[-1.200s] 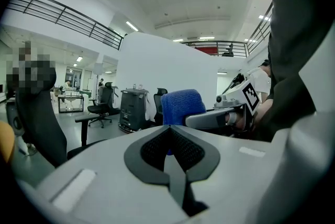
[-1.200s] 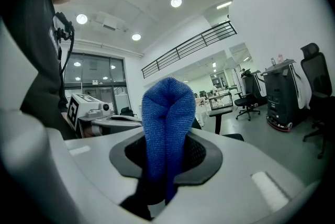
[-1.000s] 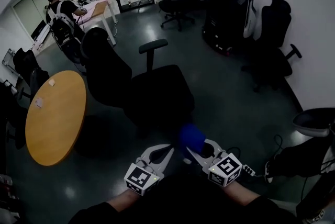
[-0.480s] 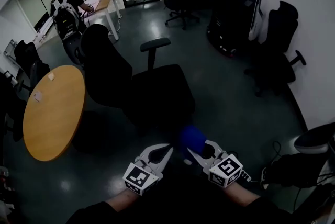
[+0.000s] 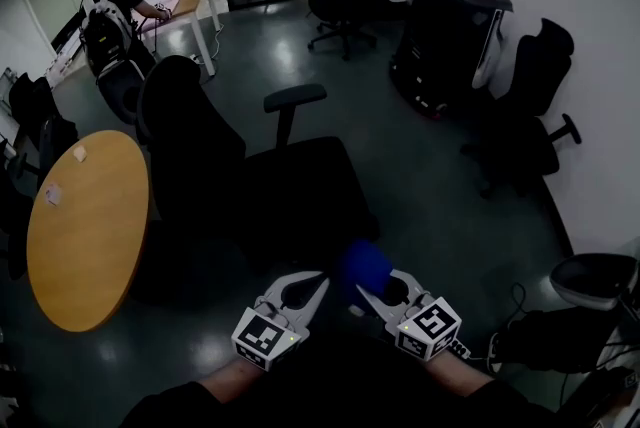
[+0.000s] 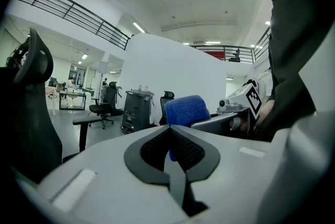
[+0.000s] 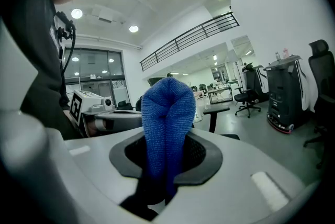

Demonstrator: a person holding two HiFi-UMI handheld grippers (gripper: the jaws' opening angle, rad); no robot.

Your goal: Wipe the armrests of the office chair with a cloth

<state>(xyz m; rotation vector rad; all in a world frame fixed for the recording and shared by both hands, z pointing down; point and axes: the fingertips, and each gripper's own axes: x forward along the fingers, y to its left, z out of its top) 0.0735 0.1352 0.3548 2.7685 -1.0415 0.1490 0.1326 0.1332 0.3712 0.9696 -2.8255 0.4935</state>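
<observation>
A black office chair [image 5: 255,181] stands in front of me on the grey floor, its far armrest [image 5: 295,98] raised on a post. The near armrest is hidden in the dark. My right gripper [image 5: 362,288] is shut on a folded blue cloth [image 5: 365,264], which sticks up between its jaws [image 7: 166,123]. It hovers just short of the seat's near edge. My left gripper [image 5: 316,284] is beside it, shut and empty. From the left gripper view I see the cloth [image 6: 186,110], the right gripper [image 6: 238,110], the armrest [image 6: 92,119] and the chair back [image 6: 29,113].
A round wooden table [image 5: 85,226] stands at the left. A black cabinet [image 5: 450,36] and more black chairs [image 5: 530,106] line the right wall. A person with a backpack [image 5: 105,16] sits at a desk far back left. Another chair seat [image 5: 592,276] and cables lie lower right.
The head view has shifted, so the chair and round table sit further left in the picture. Both grippers keep the same pose, the cloth still held.
</observation>
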